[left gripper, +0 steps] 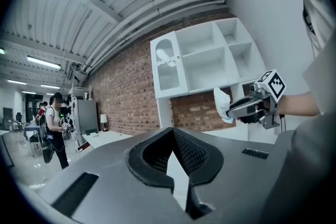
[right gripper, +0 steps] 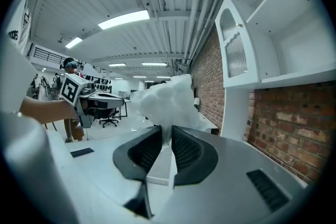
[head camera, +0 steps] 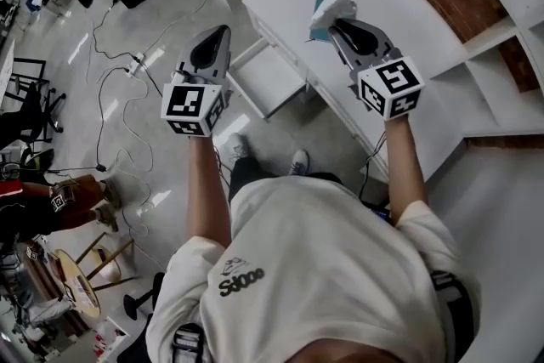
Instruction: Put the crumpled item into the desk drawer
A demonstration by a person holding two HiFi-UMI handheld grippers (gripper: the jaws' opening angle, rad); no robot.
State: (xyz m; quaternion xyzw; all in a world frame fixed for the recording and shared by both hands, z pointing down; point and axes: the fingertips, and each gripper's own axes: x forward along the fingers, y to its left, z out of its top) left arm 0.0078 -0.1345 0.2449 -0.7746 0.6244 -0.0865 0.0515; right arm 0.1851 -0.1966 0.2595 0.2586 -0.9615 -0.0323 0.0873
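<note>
My right tool (right gripper: 164,131) has its jaws closed on the crumpled white tissue (right gripper: 168,99), which is pinched at its lower end between the pads while the rest bulges out past the tips. In the head view the tissue is in the air over the white counter (head camera: 399,4), up and to the right of the open drawer (head camera: 263,81). It is not in the drawer or touching it. A teal thing (head camera: 317,31) lies on the counter just under the tissue, on the same side of the drawer.

My left tool (left gripper: 171,134) has its jaw tips together with nothing between them. It hangs over the floor just left of the drawer, clear of its front. The drawer stands pulled out from the counter's edge and its white inside shows bare. My shoes (head camera: 239,150) are on the floor on the near side of the drawer.
</note>
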